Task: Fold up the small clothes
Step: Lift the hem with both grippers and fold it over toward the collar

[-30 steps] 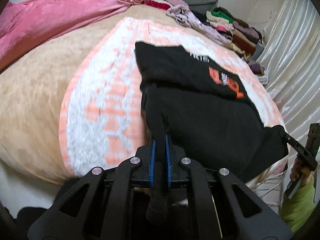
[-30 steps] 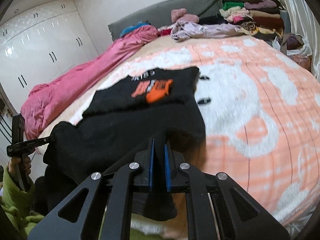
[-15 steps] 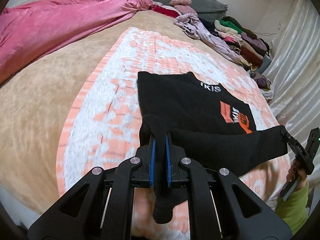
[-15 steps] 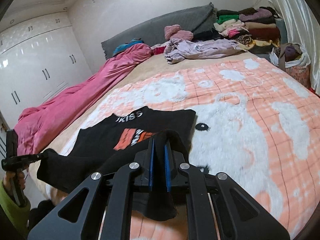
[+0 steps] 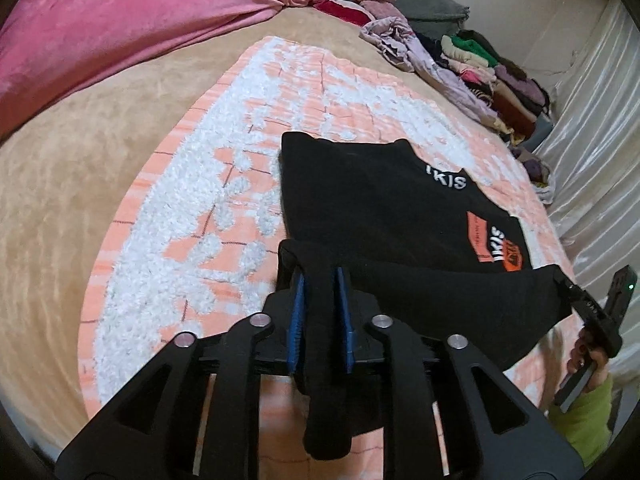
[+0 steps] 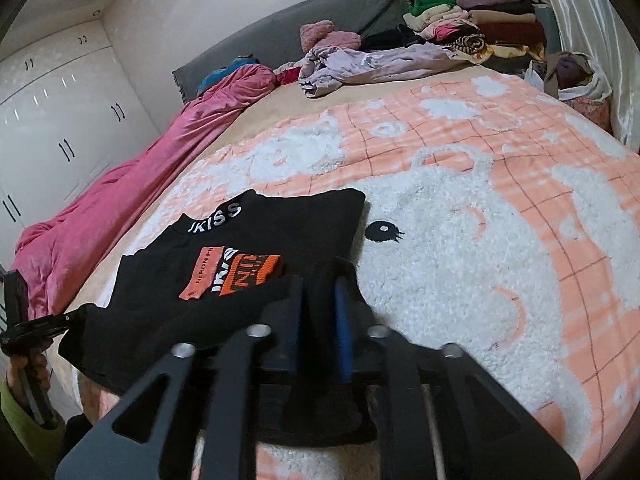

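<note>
Left gripper (image 5: 320, 304) and right gripper (image 6: 320, 312) fingers both clamped on lifted hem of black printed cotton T-shirt (image 5: 380, 200), ahead on fluffy orange-white blanket (image 6: 460, 220).

Bed (image 6: 256, 128), tan cover. On it: peach-and-white fleece blanket (image 6: 460, 216), pink quilt (image 5: 120, 32) along one side, loose clothes pile (image 6: 460, 32) at the head. Black shirt (image 5: 380, 196) lies on the blanket.

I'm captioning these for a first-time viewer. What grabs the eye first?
The black T-shirt with its orange print, lying mid-fold on the peach-and-white fleece blanket. Both tools pinch its near hem: the left tool and the right tool. Beyond them, a pink quilt stretches along the bed's left side, and stacked folded clothes sit at the far right.
</note>
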`<state>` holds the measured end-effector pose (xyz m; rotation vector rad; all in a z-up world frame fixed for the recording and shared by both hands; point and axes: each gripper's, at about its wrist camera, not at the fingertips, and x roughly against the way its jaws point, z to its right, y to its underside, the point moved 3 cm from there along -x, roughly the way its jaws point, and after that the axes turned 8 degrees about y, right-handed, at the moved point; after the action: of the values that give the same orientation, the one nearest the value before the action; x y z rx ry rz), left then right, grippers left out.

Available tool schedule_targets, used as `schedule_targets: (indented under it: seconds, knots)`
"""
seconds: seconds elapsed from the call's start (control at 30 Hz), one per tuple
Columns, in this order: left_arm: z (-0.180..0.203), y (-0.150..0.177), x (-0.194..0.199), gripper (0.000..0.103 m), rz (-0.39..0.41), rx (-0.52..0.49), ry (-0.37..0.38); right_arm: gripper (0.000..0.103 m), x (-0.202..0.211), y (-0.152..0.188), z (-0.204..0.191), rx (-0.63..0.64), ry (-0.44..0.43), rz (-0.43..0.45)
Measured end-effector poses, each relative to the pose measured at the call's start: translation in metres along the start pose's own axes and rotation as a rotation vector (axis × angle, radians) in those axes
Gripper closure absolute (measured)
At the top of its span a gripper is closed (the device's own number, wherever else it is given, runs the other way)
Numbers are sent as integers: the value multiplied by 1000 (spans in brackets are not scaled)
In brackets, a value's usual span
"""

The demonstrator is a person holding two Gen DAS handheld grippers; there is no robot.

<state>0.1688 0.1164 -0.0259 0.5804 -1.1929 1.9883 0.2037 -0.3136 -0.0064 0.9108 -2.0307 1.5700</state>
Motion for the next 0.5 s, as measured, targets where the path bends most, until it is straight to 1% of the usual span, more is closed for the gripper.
schedule_targets:
  seconds: [0.03,0.1,0.17,0.27,0.4,0.43,0.5]
  knots:
    - [0,1,3,75,11,4,8,69,4,1,1,-10,-9,6]
    - [1,3,10,70,31,10,23,68,12,3,3,-20,-19,17]
    - [3,8,19,69,47,10,29,68,19,6,2,-19,-23,21]
    - [4,18,26,69,46,11,34,68,27,15,0,-8,-30,8]
    - [4,40,31,69,32,29,61,67,32,28,-5,10,-17,-2]
    - [4,44,31,69,25,37,73,65,33,30,-5,14,-12,-1]
    - [3,51,28,66,9,47,89,65,33,33,-7,20,-10,-5]
